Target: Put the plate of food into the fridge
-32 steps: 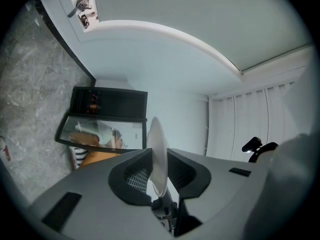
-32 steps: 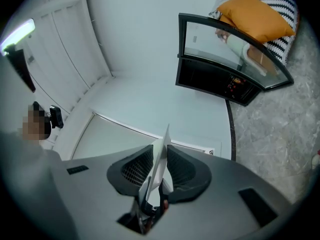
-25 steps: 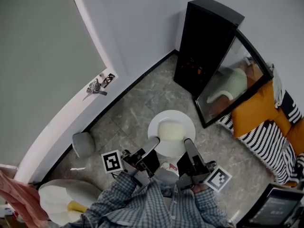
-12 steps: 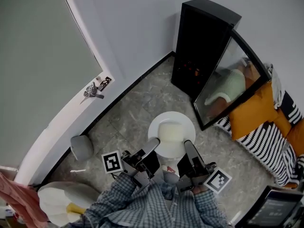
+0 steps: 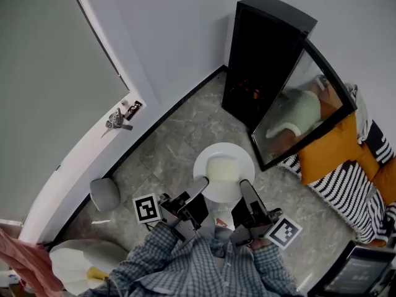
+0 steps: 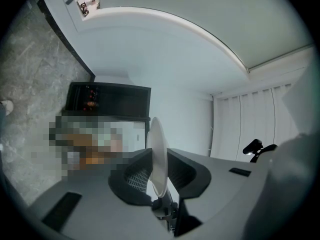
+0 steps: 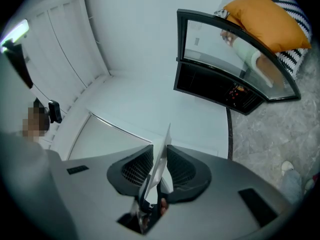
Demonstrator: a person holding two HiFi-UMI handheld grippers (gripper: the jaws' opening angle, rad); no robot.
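A white plate (image 5: 224, 169) with a pale slab of food (image 5: 223, 167) is held level above the grey stone floor. My left gripper (image 5: 199, 185) is shut on its near left rim and my right gripper (image 5: 245, 188) on its near right rim. In the left gripper view the plate (image 6: 156, 144) stands edge-on between the pads of the left gripper (image 6: 157, 168). The right gripper view shows the plate (image 7: 164, 143) the same way in the right gripper (image 7: 159, 173). Ahead stands the black fridge (image 5: 265, 54), its glass door (image 5: 303, 107) swung open to the right.
A room door with a metal handle (image 5: 117, 119) lies to the left. A grey bin (image 5: 104, 193) sits by the wall. Orange cushions and striped fabric (image 5: 340, 147) lie right of the fridge door. A white and yellow object (image 5: 80, 262) is at the bottom left, a screen (image 5: 359, 271) at the bottom right.
The view has drifted slightly, with the door handle sliding a little up and left. Both grippers keep the same hold on the plate.
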